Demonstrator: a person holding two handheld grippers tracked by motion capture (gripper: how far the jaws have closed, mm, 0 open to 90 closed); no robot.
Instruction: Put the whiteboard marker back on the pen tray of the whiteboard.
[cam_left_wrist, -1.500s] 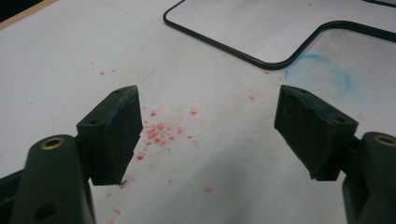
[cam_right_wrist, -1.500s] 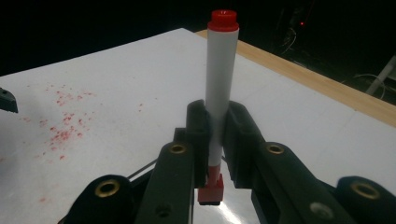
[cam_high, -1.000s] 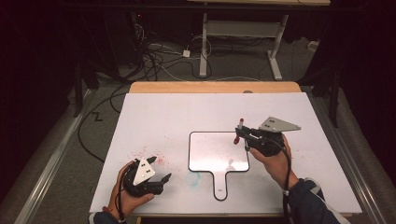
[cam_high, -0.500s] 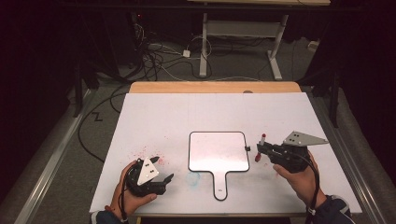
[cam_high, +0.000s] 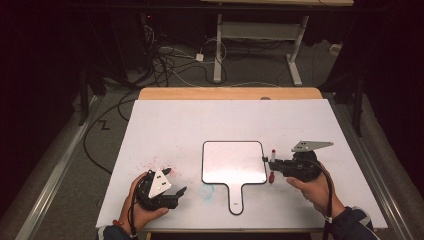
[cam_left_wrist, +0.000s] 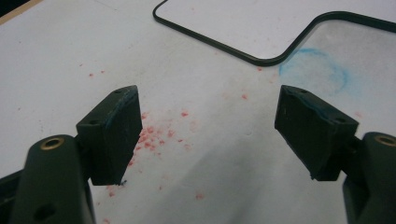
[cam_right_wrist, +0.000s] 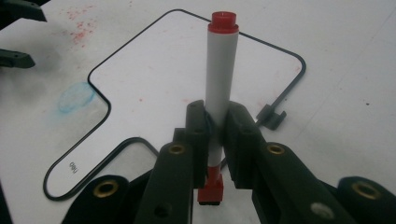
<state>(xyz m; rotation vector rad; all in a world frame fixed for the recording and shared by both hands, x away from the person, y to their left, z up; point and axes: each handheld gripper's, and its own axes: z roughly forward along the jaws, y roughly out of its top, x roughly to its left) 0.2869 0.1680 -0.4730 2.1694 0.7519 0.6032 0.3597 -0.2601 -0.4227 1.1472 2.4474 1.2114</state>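
Right gripper (cam_high: 274, 164) sits just off the right edge of the small whiteboard (cam_high: 233, 162), jaws clamped tight on a red marker (cam_high: 272, 165). In the right gripper view the marker (cam_right_wrist: 220, 84) runs straight up between the 2 pads, red cap end on top, red butt end poking out below the jaws. From the high view its long axis looks close to upright, tilted a little, with the lower red end down near the table (cam_high: 225, 115) beside the board's rim.

The board is a paddle shape, black-rimmed, handle pointing toward the person; it lies flat at the middle of the table, to the left of the held marker. A small black clip (cam_right_wrist: 271, 116) sits on the board's near edge in the right gripper view.

Left gripper (cam_high: 170, 192) rests low at the near left corner, jaws wide apart, nothing between them; it is well apart from the board. Red specks (cam_left_wrist: 154, 135) and a faint blue smudge (cam_left_wrist: 322, 70) mark the table around it.

Judgement: the right hand is the nearer one; any stroke on the board means moving the marker leftward over the rim.
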